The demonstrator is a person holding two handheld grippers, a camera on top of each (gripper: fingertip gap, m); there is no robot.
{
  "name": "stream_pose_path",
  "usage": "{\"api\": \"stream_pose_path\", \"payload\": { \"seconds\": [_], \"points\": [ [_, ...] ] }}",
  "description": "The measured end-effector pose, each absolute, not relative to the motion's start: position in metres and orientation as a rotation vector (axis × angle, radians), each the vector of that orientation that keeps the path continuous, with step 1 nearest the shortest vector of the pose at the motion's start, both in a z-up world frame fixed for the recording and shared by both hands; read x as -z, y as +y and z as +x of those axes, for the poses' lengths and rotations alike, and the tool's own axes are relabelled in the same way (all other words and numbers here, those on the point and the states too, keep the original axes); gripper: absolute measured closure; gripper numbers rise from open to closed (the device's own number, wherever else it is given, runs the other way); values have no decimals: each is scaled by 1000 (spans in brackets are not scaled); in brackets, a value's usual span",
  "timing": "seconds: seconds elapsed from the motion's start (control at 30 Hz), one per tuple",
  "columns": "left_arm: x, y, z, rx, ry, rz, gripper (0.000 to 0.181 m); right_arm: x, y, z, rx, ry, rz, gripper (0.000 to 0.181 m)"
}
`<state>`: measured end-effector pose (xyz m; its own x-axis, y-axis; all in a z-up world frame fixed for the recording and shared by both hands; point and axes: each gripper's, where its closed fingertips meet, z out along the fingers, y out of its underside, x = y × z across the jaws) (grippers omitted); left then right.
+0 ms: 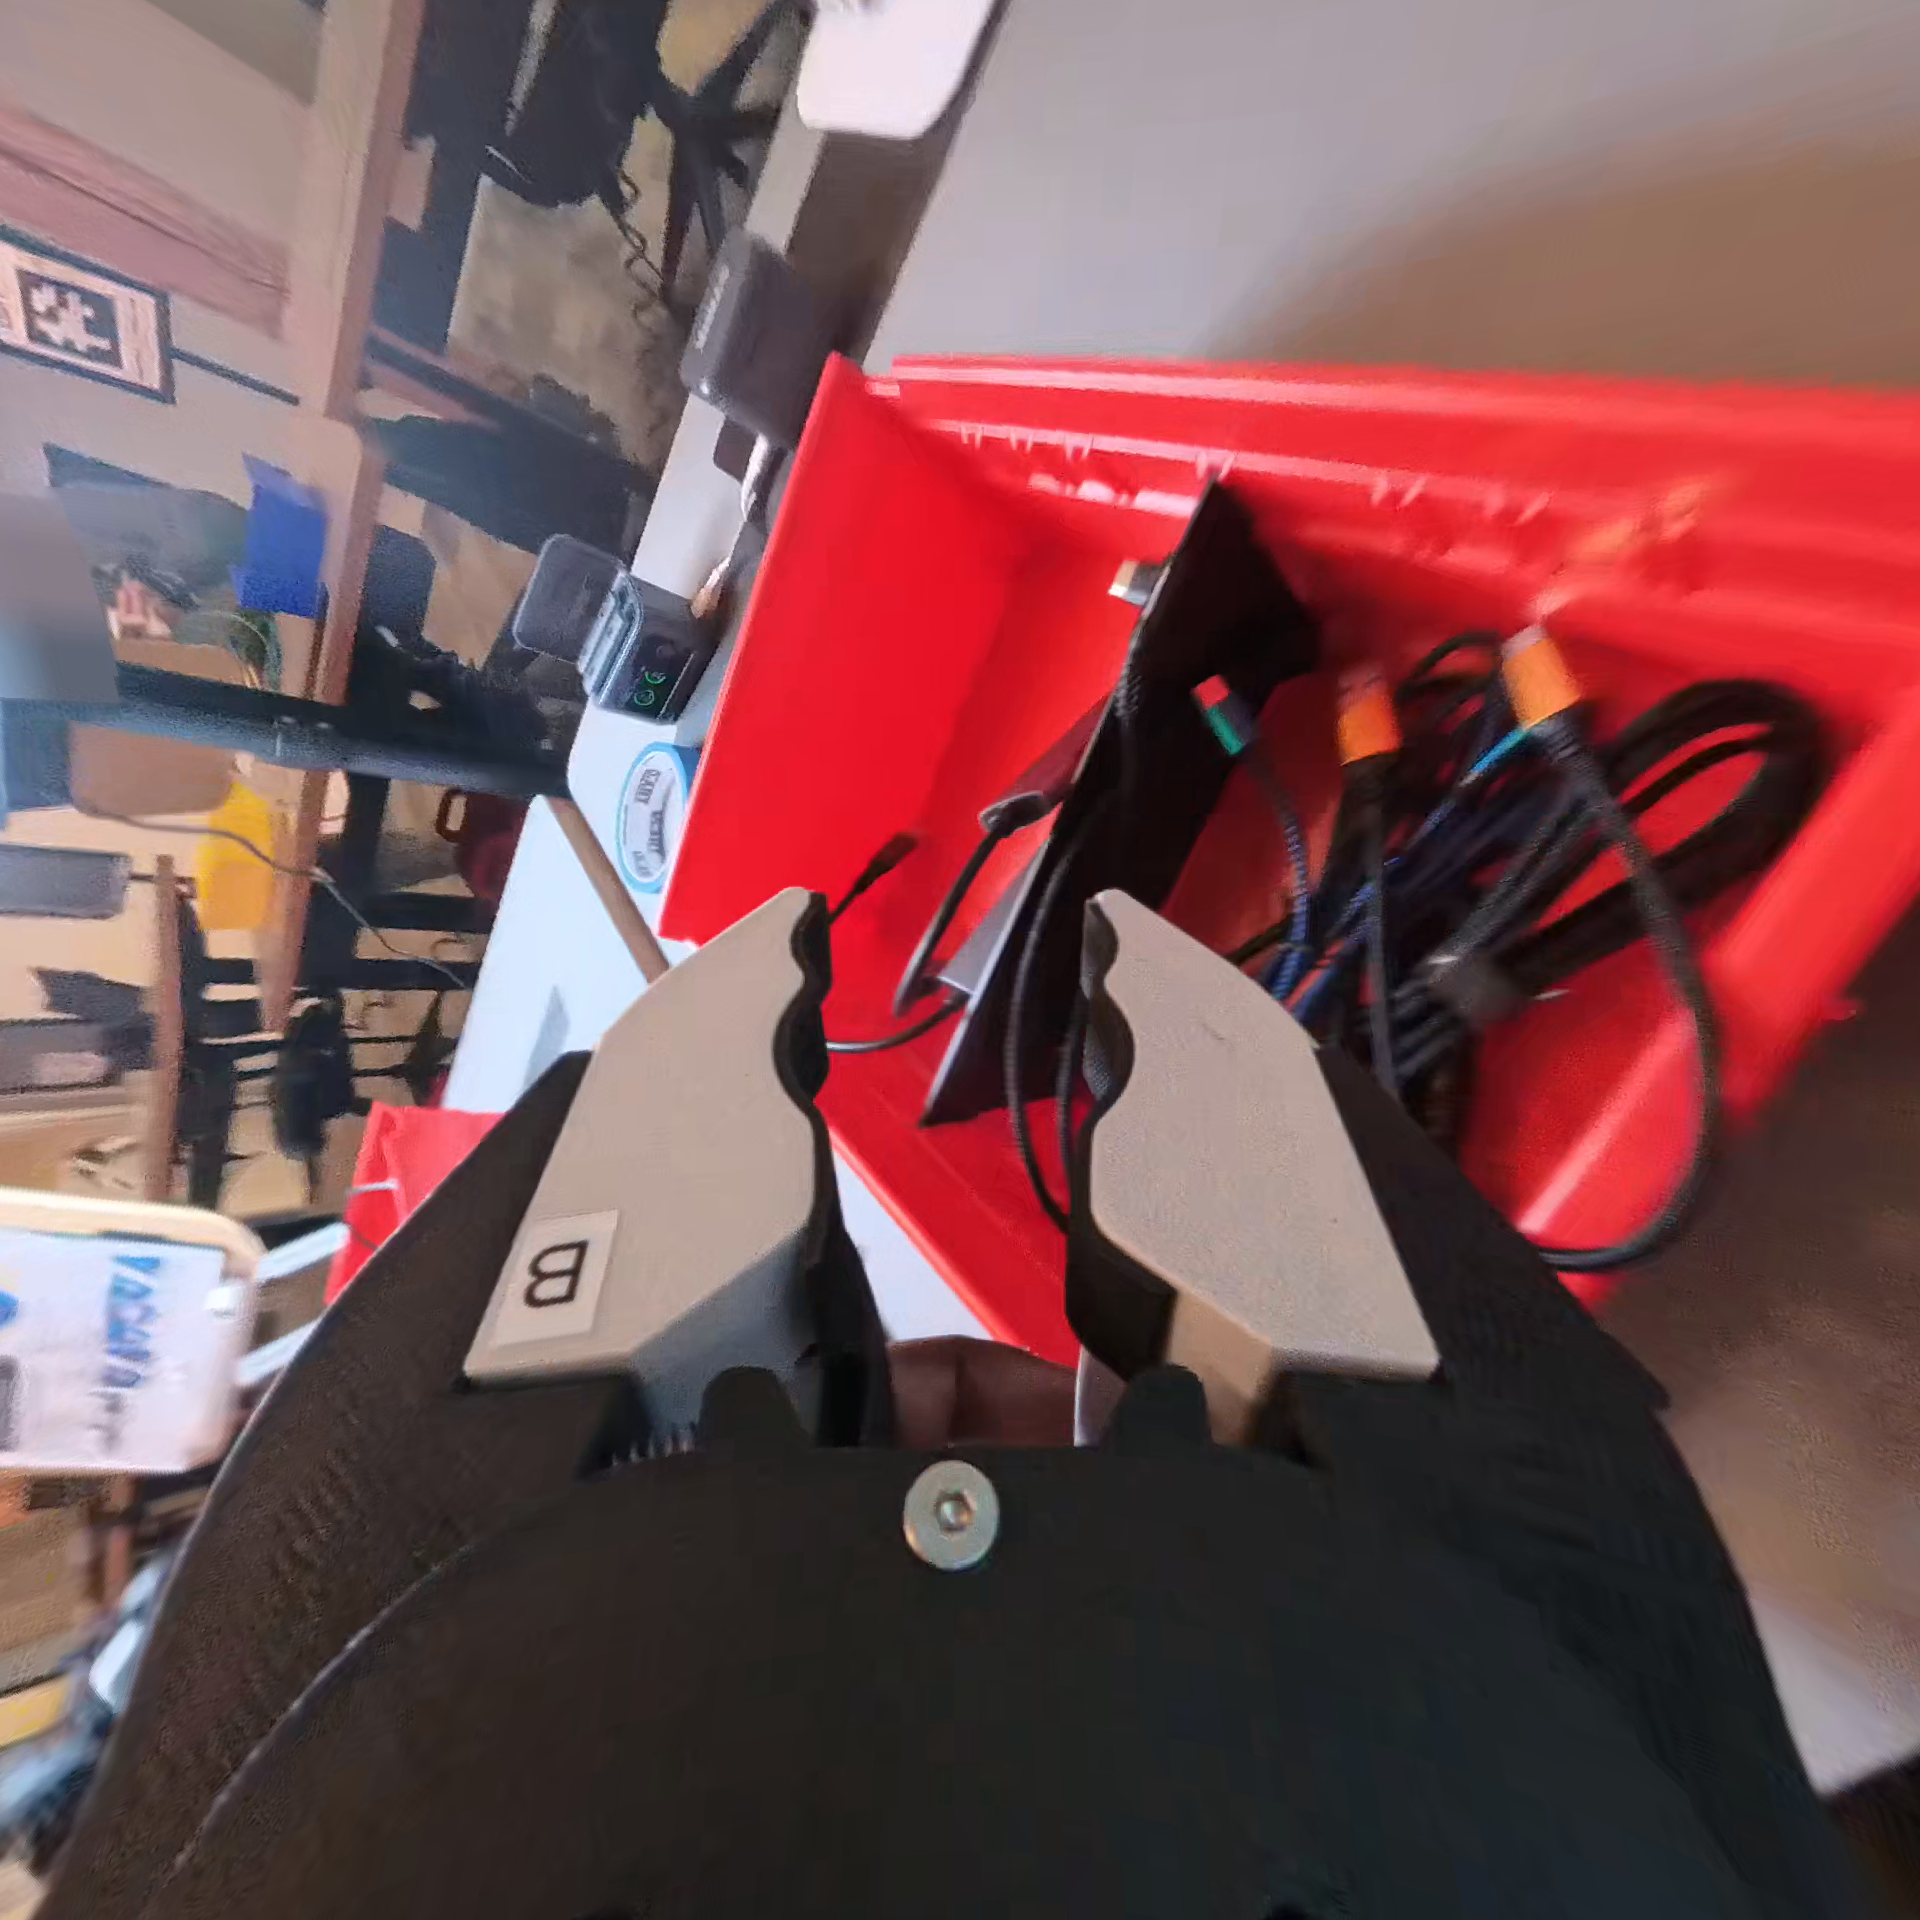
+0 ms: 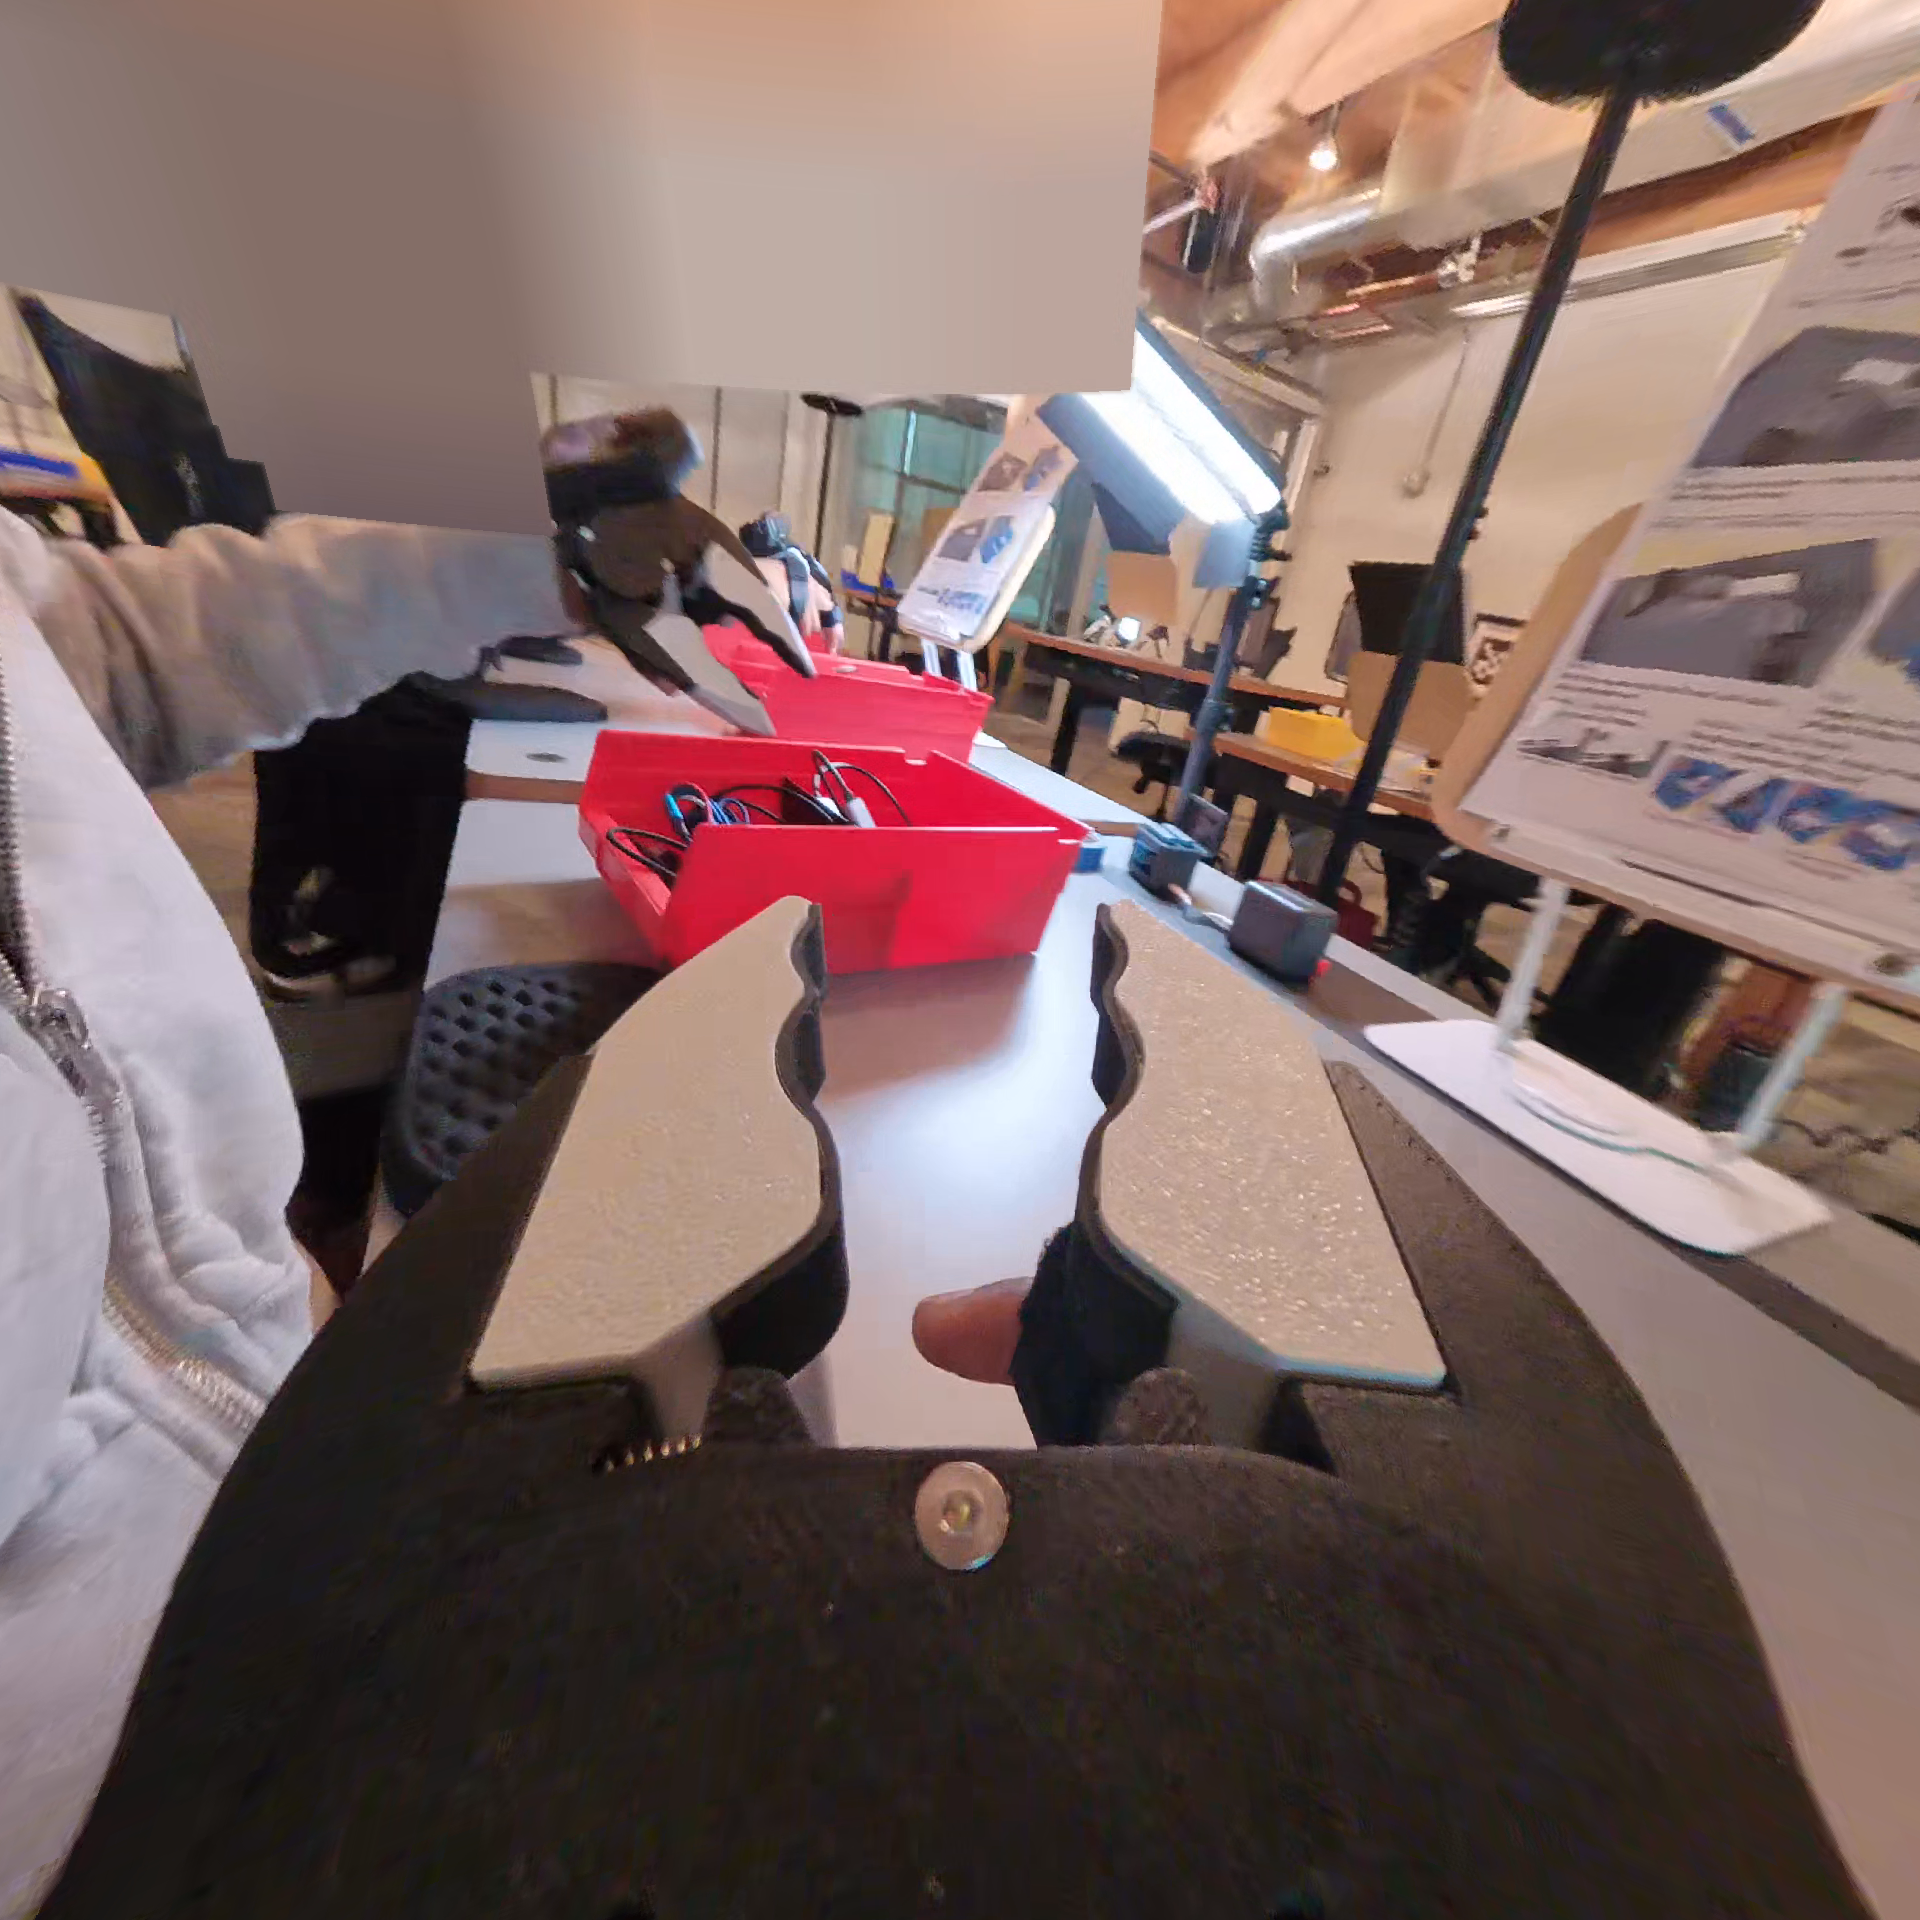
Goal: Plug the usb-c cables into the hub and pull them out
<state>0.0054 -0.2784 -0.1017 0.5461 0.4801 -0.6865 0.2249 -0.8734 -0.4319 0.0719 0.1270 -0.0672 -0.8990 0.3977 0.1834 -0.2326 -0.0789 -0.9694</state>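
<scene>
on grey table (image 2: 935,1122) | red bin (image 2: 883,883) of cables (image 1: 1558,883) | workshop room | left tool (image 1: 956,914), right tool (image 2: 956,925) released

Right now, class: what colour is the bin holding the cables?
Red bin; clearest in the left wrist view.

A pale grey, smooth-topped bench (image 2: 935,1143) carried an open red plastic bin (image 2: 862,883) holding tangled cables. A second red bin (image 2: 873,707) sat behind it. Small dark grey boxes (image 2: 1283,930) rested near the right edge, beside a white flat stand base (image 2: 1579,1132).
</scene>
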Motion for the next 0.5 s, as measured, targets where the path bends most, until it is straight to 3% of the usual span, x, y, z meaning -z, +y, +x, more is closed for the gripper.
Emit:
{"api": "stream_pose_path", "payload": {
  "seconds": [0.17,0.4,0.5],
  "points": [
    [130,-287,-22,-1158,-517,-2660,143,78,102,67,-2405,-1752,-280,142],
    [147,-302,-39,-1148,-540,-2784,174,83,109,61,-2341,-1749,-294,144],
    [128,-301,-46,-1220,-617,-2701,176,83,112,58,-2344,-1734,-315,147]
  ]
}}
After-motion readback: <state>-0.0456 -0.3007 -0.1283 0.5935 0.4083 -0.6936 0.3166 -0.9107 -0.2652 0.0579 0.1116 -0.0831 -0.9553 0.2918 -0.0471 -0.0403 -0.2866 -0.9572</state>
